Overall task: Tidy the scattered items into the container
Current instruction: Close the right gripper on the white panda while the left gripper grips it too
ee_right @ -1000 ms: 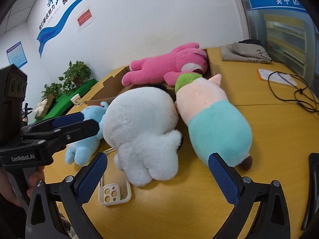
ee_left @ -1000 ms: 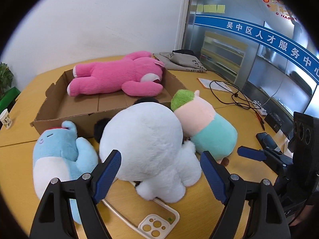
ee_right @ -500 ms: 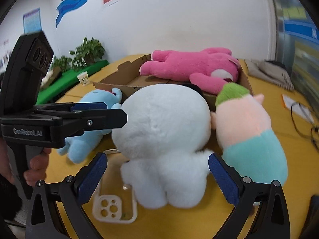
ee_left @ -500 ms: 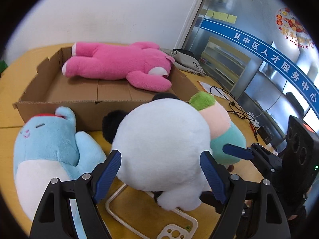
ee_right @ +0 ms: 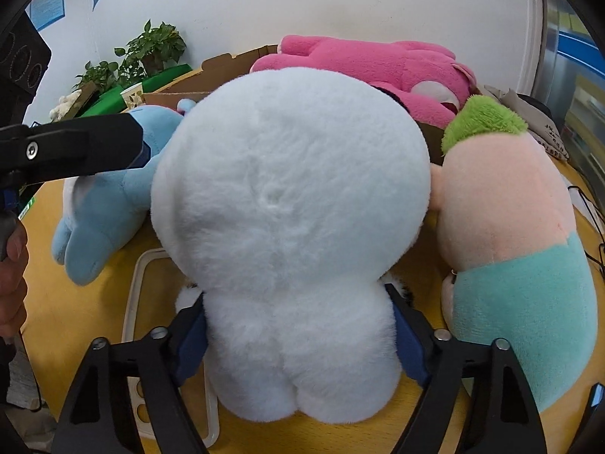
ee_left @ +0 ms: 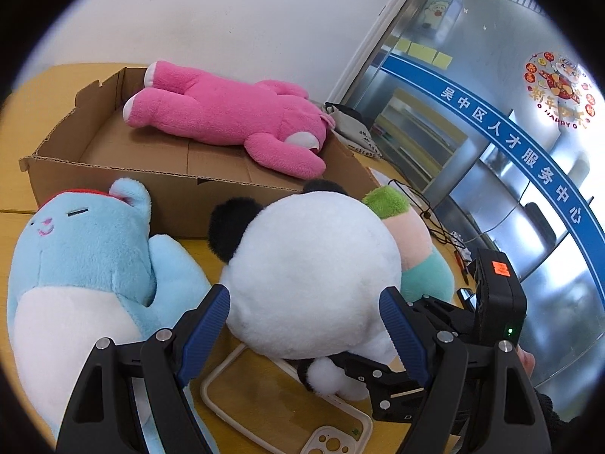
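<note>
A white panda plush [ee_left: 314,276] [ee_right: 291,204] lies on the wooden table in front of the cardboard box [ee_left: 113,174]. A pink plush [ee_left: 227,121] lies inside the box. My left gripper [ee_left: 306,325] is open, its fingers on either side of the panda's head. My right gripper [ee_right: 298,336] is open, its blue pads [ee_right: 191,340] straddling the panda's lower body, touching the fur. A blue plush [ee_left: 83,265] lies to the left, and a pink-and-teal plush [ee_right: 522,249] to the right.
A clear phone case [ee_left: 287,412] lies on the table under the panda. Cables [ee_left: 427,208] and grey cloth [ee_left: 351,128] lie behind the box on the right. Potted plants [ee_right: 147,53] and a paper cup [ee_right: 132,96] stand at the far left.
Both grippers have moved forward and closed in around the white panda plush. The right gripper's pads now flank its body; the left's flank its head.
</note>
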`<state>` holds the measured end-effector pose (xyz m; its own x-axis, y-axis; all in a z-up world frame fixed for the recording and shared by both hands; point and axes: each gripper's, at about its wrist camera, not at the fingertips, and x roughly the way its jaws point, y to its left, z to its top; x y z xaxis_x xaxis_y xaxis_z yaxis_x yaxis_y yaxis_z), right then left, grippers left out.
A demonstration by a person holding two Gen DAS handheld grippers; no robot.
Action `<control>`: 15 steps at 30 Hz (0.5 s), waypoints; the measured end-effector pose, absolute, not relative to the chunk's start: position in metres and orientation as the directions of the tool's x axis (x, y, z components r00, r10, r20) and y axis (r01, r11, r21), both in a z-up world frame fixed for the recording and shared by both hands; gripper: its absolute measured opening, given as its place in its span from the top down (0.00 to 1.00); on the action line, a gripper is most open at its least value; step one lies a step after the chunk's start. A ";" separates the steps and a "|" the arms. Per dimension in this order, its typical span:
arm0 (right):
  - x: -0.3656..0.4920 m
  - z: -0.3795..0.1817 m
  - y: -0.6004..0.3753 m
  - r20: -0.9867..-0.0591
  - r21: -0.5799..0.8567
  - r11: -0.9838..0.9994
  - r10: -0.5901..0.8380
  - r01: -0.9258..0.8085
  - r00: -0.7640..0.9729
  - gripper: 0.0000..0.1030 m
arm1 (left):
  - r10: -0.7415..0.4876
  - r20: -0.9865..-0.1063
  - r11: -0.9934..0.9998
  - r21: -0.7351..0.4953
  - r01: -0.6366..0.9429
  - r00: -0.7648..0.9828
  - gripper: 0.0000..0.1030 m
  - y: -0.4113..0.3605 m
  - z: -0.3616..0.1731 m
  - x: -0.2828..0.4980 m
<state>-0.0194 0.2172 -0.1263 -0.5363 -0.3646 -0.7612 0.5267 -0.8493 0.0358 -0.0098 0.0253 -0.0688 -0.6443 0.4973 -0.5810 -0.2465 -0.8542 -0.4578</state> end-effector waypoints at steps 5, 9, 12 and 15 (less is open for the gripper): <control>-0.011 -0.120 0.222 -0.737 0.035 -0.845 -0.383 0.534 -0.558 0.39 | 0.494 -0.568 -0.850 -0.474 -0.229 -0.658 0.21 0.014 -0.065 -0.006; 0.001 -0.113 0.222 -0.718 0.048 -0.835 -0.411 0.548 -0.562 0.42 | 0.534 -0.569 -0.823 -0.517 -0.233 -0.625 0.21 0.009 -0.065 -0.009; 0.008 -0.111 0.225 -0.707 0.062 -0.830 -0.428 0.554 -0.562 0.43 | 0.590 -0.554 -0.781 -0.577 -0.239 -0.588 0.21 0.010 -0.068 -0.013; 0.007 -0.110 0.233 -0.697 0.131 -0.826 -0.470 0.548 -0.543 0.43 | 0.634 -0.530 -0.738 -0.632 -0.236 -0.563 0.21 0.010 -0.070 -0.014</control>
<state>0.0069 0.2330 -0.1100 -0.5425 -0.4695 -0.6966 0.5476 -0.8265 0.1307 -0.0138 0.0102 -0.0702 -0.5627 0.6342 -0.5302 -0.2365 -0.7381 -0.6319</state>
